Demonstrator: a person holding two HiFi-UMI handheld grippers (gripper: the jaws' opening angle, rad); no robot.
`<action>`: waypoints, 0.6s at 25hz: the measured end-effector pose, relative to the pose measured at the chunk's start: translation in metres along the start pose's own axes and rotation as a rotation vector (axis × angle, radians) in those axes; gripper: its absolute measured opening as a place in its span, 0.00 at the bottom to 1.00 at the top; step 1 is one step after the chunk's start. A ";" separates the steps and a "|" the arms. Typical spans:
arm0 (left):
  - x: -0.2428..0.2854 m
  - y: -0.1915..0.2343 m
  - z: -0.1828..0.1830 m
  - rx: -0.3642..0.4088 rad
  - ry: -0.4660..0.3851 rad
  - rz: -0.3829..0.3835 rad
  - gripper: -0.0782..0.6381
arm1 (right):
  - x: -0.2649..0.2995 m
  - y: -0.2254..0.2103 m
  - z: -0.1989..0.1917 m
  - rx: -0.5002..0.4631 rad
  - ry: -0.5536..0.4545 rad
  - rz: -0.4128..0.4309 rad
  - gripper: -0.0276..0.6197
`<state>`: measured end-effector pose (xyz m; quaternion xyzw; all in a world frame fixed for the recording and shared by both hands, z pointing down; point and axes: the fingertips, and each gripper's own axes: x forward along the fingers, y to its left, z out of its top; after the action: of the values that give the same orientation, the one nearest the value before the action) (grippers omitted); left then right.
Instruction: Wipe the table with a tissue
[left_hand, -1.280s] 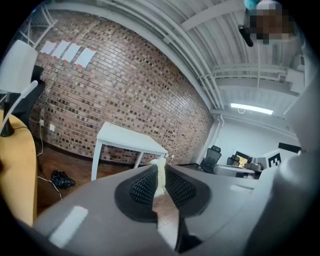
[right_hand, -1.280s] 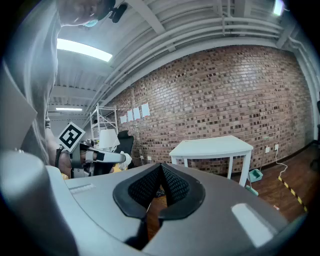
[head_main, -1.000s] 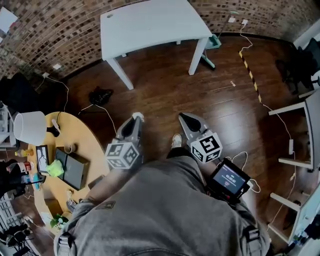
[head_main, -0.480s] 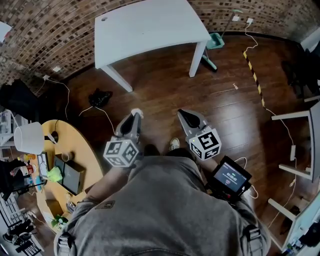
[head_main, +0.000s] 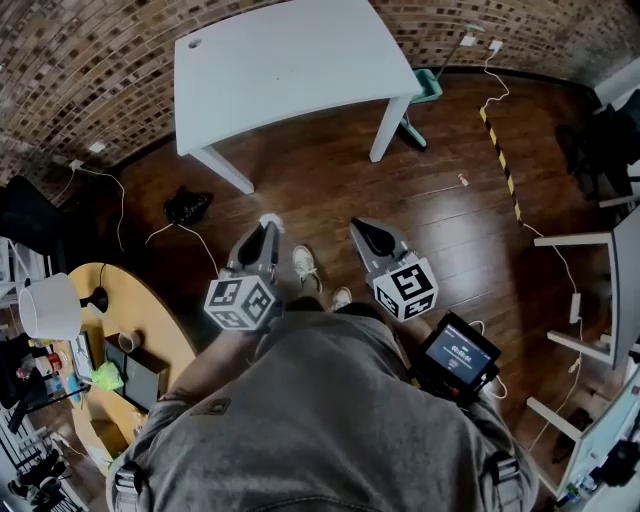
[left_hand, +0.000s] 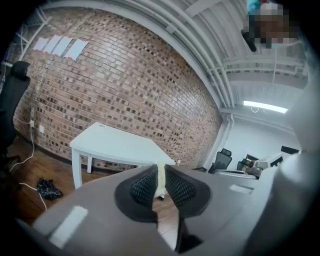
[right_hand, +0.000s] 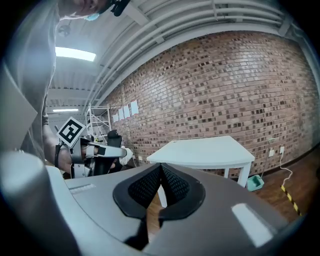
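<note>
The white table (head_main: 280, 60) stands ahead by the brick wall, its top bare. My left gripper (head_main: 266, 232) hangs over the wooden floor, short of the table, shut on a small white tissue (head_main: 270, 220). In the left gripper view the tissue (left_hand: 161, 181) shows as a pale strip pinched between the dark ribbed pads, with the table (left_hand: 120, 146) beyond. My right gripper (head_main: 364, 234) is level with the left one, shut with nothing in it. In the right gripper view its jaws (right_hand: 161, 171) meet, the table (right_hand: 205, 151) is ahead, and the left gripper (right_hand: 102, 150) shows at the left.
A black bag (head_main: 187, 206) and cables lie on the floor at the left. A round wooden table (head_main: 150, 320) with a lamp (head_main: 48, 305) is near left. A green dustpan (head_main: 428, 86) and striped floor tape (head_main: 498, 143) sit right of the white table. White frames (head_main: 590, 290) stand at the right.
The person has stepped forward: the white table looks nearer and larger, and the round wooden table has slid back to the lower left. Both grippers keep the same pose and stay shut.
</note>
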<state>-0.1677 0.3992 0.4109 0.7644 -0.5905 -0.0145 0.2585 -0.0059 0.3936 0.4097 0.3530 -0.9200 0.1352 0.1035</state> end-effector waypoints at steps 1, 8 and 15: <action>0.010 0.004 0.004 -0.002 -0.001 -0.009 0.17 | 0.008 -0.004 0.003 -0.005 0.003 -0.006 0.06; 0.065 0.039 0.042 0.003 -0.010 -0.063 0.17 | 0.067 -0.025 0.035 -0.031 0.001 -0.042 0.06; 0.101 0.064 0.059 0.002 0.014 -0.096 0.17 | 0.105 -0.045 0.050 -0.025 -0.004 -0.092 0.06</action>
<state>-0.2135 0.2737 0.4147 0.7922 -0.5512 -0.0212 0.2610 -0.0566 0.2800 0.4001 0.3936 -0.9047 0.1182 0.1122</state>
